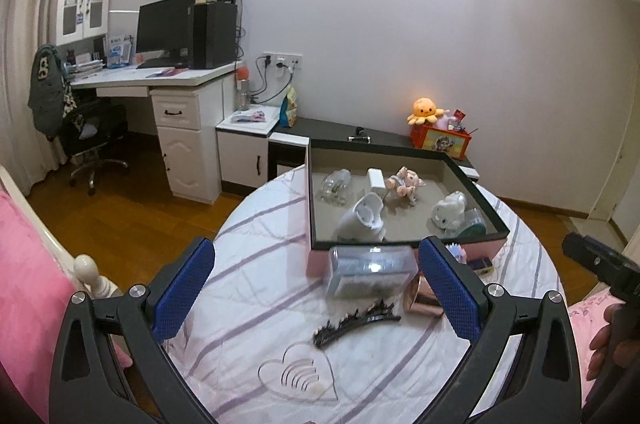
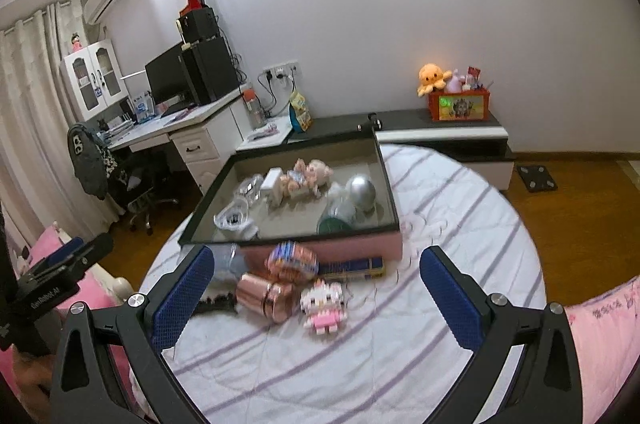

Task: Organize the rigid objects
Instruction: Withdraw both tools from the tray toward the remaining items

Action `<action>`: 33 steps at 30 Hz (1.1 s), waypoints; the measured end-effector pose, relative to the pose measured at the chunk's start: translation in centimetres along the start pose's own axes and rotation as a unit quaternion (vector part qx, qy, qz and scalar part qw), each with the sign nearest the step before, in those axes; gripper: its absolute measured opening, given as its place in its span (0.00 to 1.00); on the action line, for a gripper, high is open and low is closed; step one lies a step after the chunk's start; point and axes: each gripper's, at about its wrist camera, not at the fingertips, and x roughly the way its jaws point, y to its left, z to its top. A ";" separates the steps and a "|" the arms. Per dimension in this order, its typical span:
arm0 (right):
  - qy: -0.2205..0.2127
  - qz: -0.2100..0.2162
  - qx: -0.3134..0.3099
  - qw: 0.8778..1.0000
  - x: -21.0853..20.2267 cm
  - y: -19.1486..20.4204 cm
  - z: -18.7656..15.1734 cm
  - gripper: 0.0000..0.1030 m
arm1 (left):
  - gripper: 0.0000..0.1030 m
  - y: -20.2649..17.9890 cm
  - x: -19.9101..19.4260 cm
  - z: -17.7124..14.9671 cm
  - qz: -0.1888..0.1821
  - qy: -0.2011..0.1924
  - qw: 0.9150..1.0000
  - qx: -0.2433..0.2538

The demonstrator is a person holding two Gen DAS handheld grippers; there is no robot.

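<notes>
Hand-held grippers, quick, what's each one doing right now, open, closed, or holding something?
Left hand-held gripper: open, holding nothing, above the clear box on the bed.
Right hand-held gripper: open, holding nothing, above the block figure.

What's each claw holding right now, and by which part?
Nothing. The left claw is open above the clear plastic box without touching it; the right claw is open above the pink block figure.
</notes>
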 end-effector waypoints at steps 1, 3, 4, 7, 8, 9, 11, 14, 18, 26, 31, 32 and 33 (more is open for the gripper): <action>0.007 0.002 0.002 1.000 0.1 0.0 -0.5 1.00 | 1.00 0.0 -0.2 -0.4 0.001 0.002 1.000 -0.001; 0.014 0.002 0.000 1.000 0.2 0.1 -1.1 1.00 | 1.00 -0.1 -0.3 -1.0 0.001 0.008 1.000 -0.001; 0.017 0.001 -0.002 1.000 0.2 0.2 -1.4 1.00 | 1.00 -0.1 -0.3 -1.3 0.000 0.013 1.000 0.000; 0.018 0.002 -0.002 1.000 -0.2 0.1 -1.9 1.00 | 1.00 -0.5 -0.5 -2.1 -0.002 0.020 1.000 0.005; 0.017 0.001 -0.002 1.000 -0.3 0.1 -1.9 1.00 | 1.00 -0.6 -0.6 -2.3 -0.003 0.021 1.000 0.006; 0.016 0.000 -0.003 1.000 -0.3 0.1 -2.0 1.00 | 1.00 -0.7 -0.7 -2.5 -0.003 0.022 1.000 0.007; 0.014 -0.002 0.000 1.000 -0.5 -0.1 -2.1 1.00 | 1.00 -0.9 -0.9 -2.7 -0.005 0.022 1.000 0.008; 0.014 -0.004 0.001 1.000 -0.6 -0.3 -2.2 1.00 | 1.00 -1.0 -1.0 -2.7 -0.005 0.022 1.000 0.011; 0.017 -0.006 0.002 1.000 -0.6 -0.4 -2.1 1.00 | 1.00 -1.3 -0.8 -2.9 -0.005 0.025 1.000 0.016; 0.038 -0.016 0.002 0.999 0.8 -1.0 -2.5 1.00 | 1.00 -1.8 1.8 -4.3 -0.004 0.062 0.998 0.031; 0.061 -0.026 0.001 0.998 2.3 -1.4 -3.1 1.00 | 1.00 -2.2 4.3 -5.5 -0.008 0.095 0.995 0.029; 0.065 -0.027 0.000 0.998 2.6 -1.4 -3.2 1.00 | 1.00 -2.3 4.9 -5.8 -0.009 0.102 0.994 0.029; 0.070 -0.029 -0.001 0.997 3.0 -1.5 -3.3 1.00 | 1.00 -2.4 5.4 -6.0 -0.010 0.108 0.994 0.029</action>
